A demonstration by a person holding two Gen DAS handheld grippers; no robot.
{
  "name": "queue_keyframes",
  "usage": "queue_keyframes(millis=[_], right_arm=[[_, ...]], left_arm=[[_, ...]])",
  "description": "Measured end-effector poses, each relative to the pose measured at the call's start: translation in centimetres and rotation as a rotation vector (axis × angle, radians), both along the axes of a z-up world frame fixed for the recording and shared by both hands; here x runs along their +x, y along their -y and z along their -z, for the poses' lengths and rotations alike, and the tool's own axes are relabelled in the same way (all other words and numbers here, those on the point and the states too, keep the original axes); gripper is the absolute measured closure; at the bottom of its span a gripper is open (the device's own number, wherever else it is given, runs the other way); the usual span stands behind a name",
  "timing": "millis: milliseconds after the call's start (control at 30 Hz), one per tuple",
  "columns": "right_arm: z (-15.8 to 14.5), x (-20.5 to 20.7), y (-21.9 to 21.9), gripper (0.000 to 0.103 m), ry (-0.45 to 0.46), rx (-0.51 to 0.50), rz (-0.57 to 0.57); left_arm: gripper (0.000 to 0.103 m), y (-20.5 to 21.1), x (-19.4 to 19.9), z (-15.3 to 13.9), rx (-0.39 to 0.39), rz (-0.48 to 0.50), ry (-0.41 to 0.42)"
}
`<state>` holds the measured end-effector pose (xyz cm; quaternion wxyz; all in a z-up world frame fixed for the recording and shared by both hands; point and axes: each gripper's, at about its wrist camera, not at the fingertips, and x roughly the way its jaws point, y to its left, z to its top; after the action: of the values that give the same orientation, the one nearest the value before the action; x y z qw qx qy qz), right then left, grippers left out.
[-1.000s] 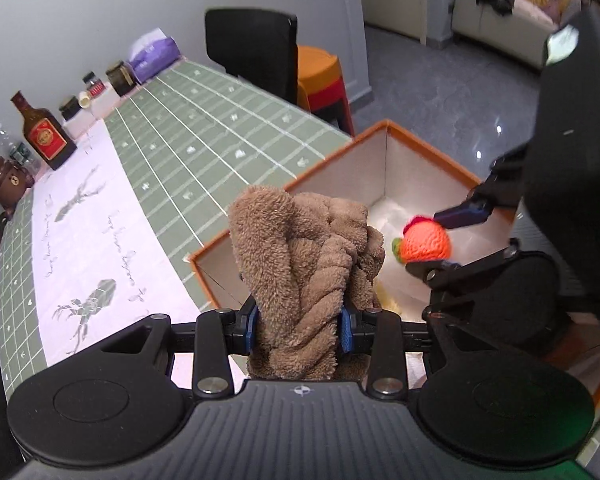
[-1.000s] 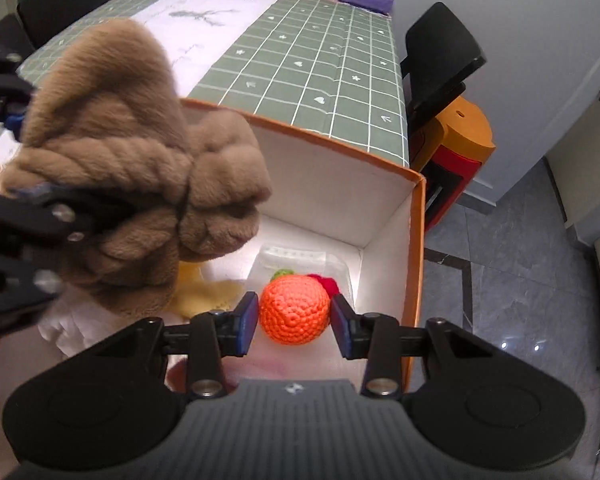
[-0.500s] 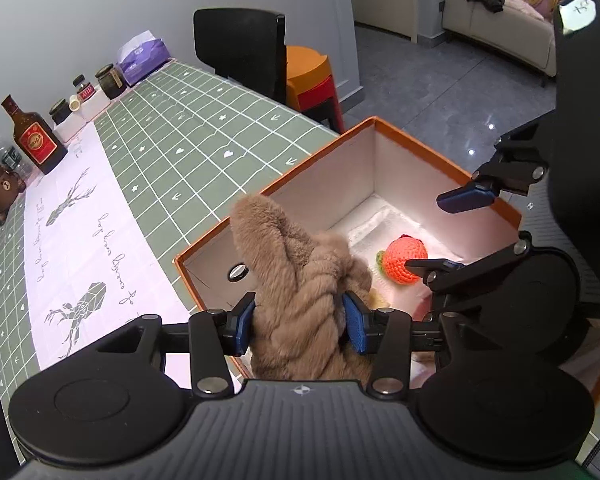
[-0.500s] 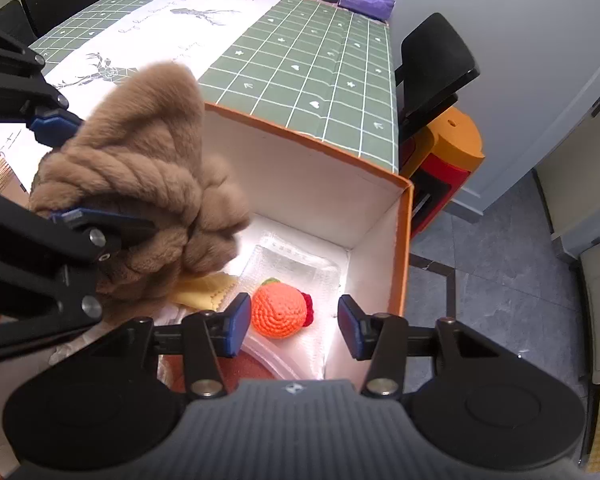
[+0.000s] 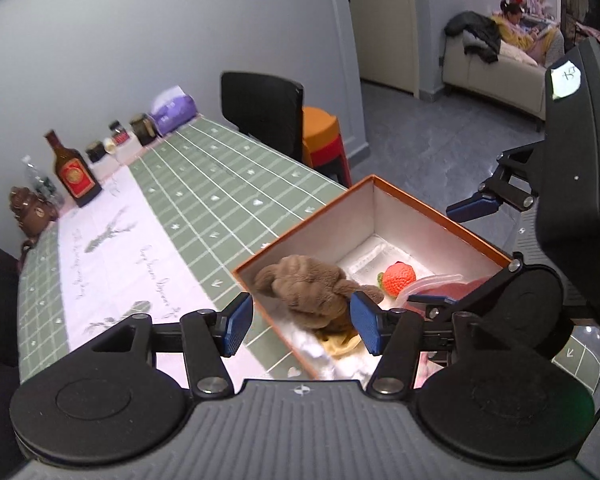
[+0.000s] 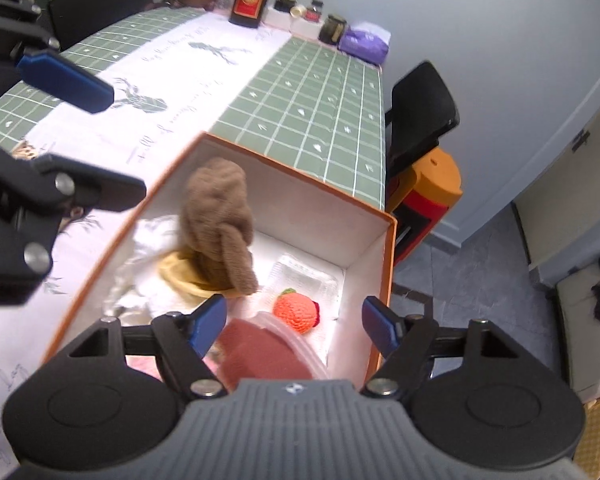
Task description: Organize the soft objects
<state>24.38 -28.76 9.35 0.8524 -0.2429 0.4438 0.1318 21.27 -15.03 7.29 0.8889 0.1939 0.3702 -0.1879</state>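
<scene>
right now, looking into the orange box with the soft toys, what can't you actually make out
- Orange-edged cardboard box: near end cut off by the right gripper body, right wrist view.
- Dusty-red soft item under a clear plastic rim: blurred, partly hidden by that gripper; identity unclear.
- Yellow cloth: mostly buried under the brown plush toy.
- Orange crocheted fruit: underside hidden.
- Bottle label: too small to read, left wrist view.
- Left gripper: jaws opening, nothing between them.
</scene>
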Motion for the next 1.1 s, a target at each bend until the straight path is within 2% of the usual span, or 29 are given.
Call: queue_keyframes(millis=[100, 233, 367, 467, 633, 767, 867, 967, 1100], right_arm=[[-1.4, -2.2, -0.9, 0.017, 0.032, 0.004, -0.023], [-2.9, -5.5, -2.2, 0.015, 0.077, 0.017, -0.069], [-3.4, -9.3, -3.5, 0.011, 0.12, 0.034, -0.105], [-3.4, -11.9, -4.1, 0.011, 0.142, 0.073, -0.111], [-2.7, -17.0, -4.5, 0.008, 0.255, 0.18, -0.084], [-2.4, -21.0, -4.6, 0.003, 0.397, 0.249, -0.065], [-1.4, -24.0, -5.4, 0.003, 0.486, 0.275, -0.062], [-0.1, -26.5, -6.2, 0.003, 0.528, 0.308, -0.047], [1.6, -28.3, -6.6, 0.003, 0.546, 0.396, 0.048]], left_arm=[[0.036, -1.4, -2.0, -0.7, -0.012, -0.024, 0.035], [0.036, -3.5, -5.6, -1.3, -0.028, -0.081, 0.12], [0.036, -5.5, -10.0, -0.5, -0.028, -0.106, 0.22], [0.036, -7.4, -12.8, 0.2, -0.079, -0.135, 0.252], [0.036, -10.1, -16.9, 1.5, -0.183, -0.197, 0.321], [0.036, -11.1, -19.2, 3.3, -0.218, -0.248, 0.387], [0.036, -11.5, -21.2, 4.9, -0.212, -0.274, 0.45], [0.033, -12.4, -22.7, 6.3, -0.218, -0.316, 0.471], [0.03, -14.2, -24.1, 8.0, -0.297, -0.425, 0.486]])
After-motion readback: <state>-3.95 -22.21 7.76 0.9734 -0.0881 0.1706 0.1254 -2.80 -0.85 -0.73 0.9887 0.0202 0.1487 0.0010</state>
